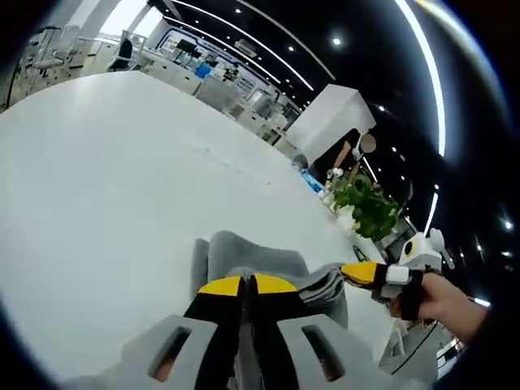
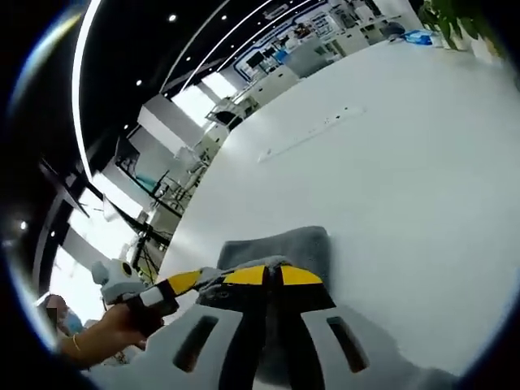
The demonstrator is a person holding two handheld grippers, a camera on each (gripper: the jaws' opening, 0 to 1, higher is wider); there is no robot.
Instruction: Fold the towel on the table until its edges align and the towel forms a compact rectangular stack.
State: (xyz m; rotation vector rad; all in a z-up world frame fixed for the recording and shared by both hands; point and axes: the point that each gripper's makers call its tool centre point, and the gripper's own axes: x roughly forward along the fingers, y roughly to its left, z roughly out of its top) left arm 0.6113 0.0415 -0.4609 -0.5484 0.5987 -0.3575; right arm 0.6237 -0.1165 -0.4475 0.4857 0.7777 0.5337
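Note:
A grey towel [image 1: 260,260] lies bunched on the white table [image 1: 122,179], folded over itself. My left gripper [image 1: 247,284] is shut on the towel's near edge, its yellow-tipped jaws pressed together. In the left gripper view the right gripper [image 1: 361,274] comes in from the right, held by a hand [image 1: 439,299], pinching another part of the towel. In the right gripper view the grey towel [image 2: 284,248] rises just beyond my right gripper [image 2: 272,276], which is shut on its edge. There the left gripper [image 2: 183,284] grips the towel from the left, held by a hand [image 2: 106,329].
The white table [image 2: 406,162] stretches far beyond the towel. A potted green plant [image 1: 366,203] stands past the table's far right edge. Desks and chairs [image 1: 203,77] fill the room behind, under dark ceiling with strip lights.

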